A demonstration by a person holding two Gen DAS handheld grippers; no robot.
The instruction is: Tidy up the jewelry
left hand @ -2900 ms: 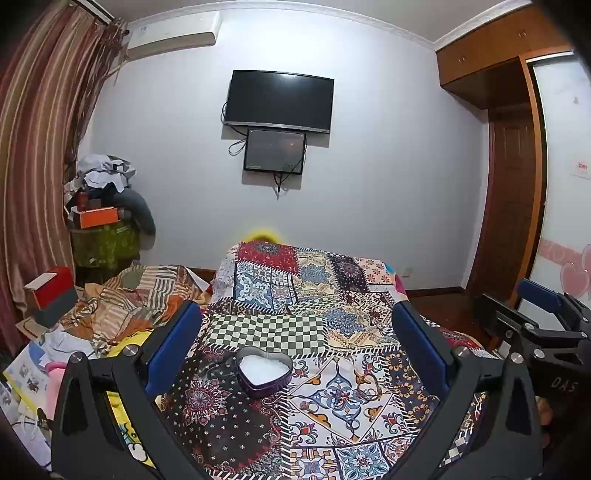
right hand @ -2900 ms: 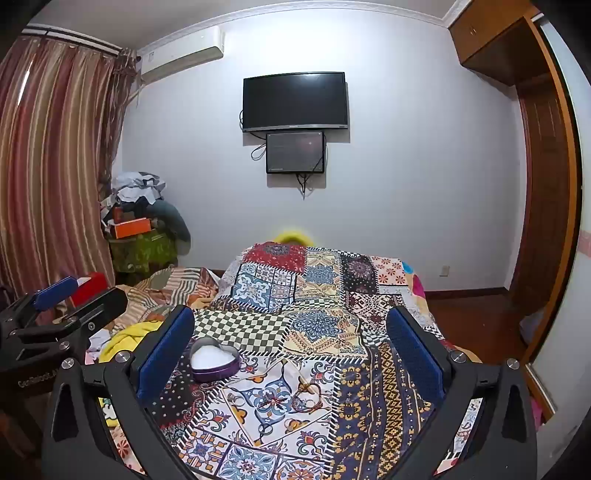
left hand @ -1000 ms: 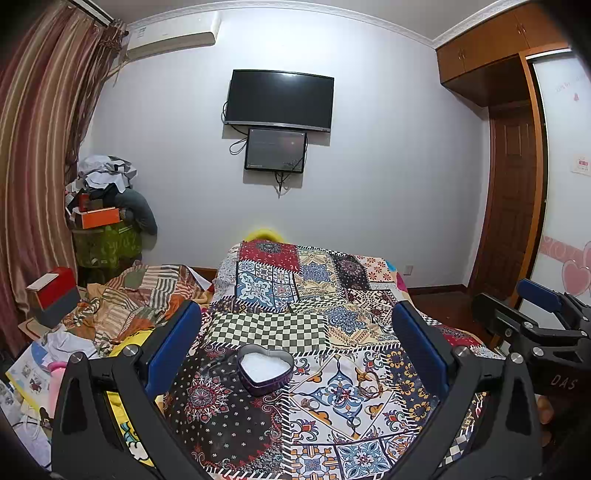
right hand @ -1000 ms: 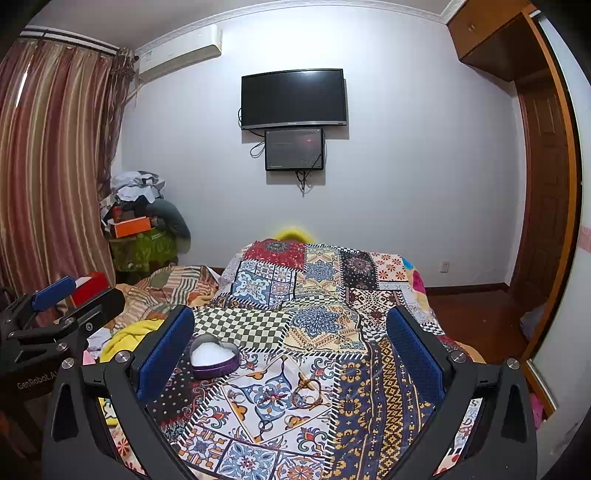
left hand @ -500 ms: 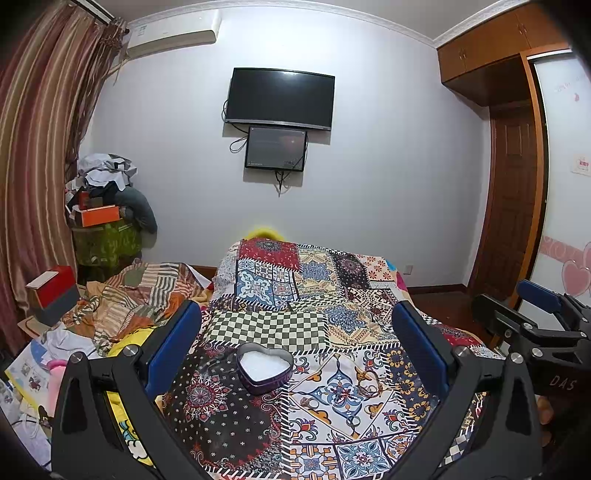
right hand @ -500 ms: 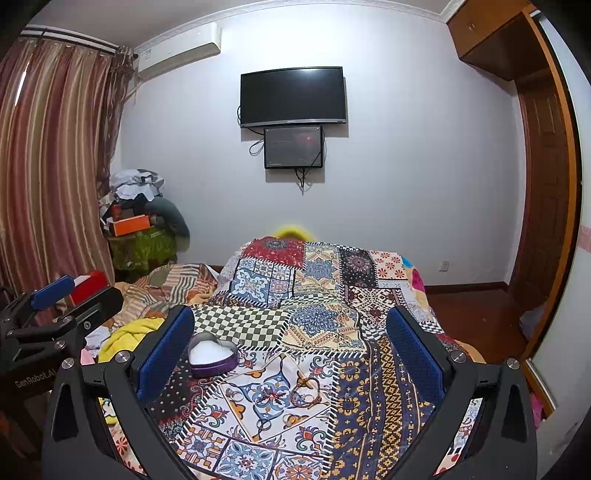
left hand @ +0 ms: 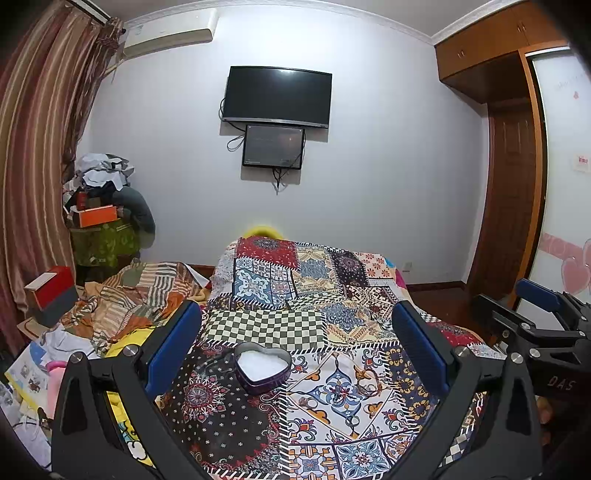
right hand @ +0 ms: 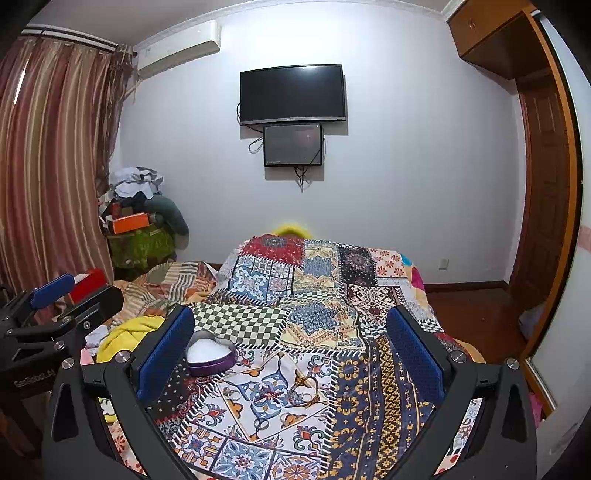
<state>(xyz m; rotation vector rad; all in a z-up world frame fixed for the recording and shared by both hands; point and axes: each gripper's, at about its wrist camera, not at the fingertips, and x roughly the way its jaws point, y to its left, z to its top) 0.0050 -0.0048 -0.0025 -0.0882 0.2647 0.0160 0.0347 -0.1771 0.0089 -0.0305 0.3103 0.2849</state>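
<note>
Heart-shaped purple tin [left hand: 263, 369], lid off, white lining showing, sitting on the patchwork bedspread [left hand: 295, 288] near the foot of the bed. Just right of it, on a white-and-blue patch: a tangle of thin bracelets [left hand: 367, 380], apart from the tin. Nearer the camera, a few small rings [left hand: 352, 410] lying loose on the same patch; too small to tell their make. Same pieces in the right wrist view: tin [right hand: 210, 354] at left, bracelets [right hand: 304, 387] right of it, a ring [right hand: 263, 424] in front.

Left gripper [left hand: 295, 350] hovering above the bedspread, blue-padded fingers [left hand: 173, 345] wide apart, tin lying between them in view, nothing held. Right gripper [right hand: 291, 350] likewise above the bed, fingers [right hand: 413, 354] spread wide, holding nothing, bracelets between them in view. Each gripper visible at the edge of the other's camera.

Around the bed: rumpled striped cloth [left hand: 147, 291] and a yellow cloth [right hand: 125, 332] on the left side, a red box [left hand: 50, 288], a cluttered corner pile [left hand: 103, 206] by the striped curtain [left hand: 33, 147]. On the far wall, a dark television [left hand: 277, 96] with a smaller screen [left hand: 273, 146] under it, an air conditioner [left hand: 170, 33] up left. Wooden door [left hand: 513, 192] and wardrobe at right.
</note>
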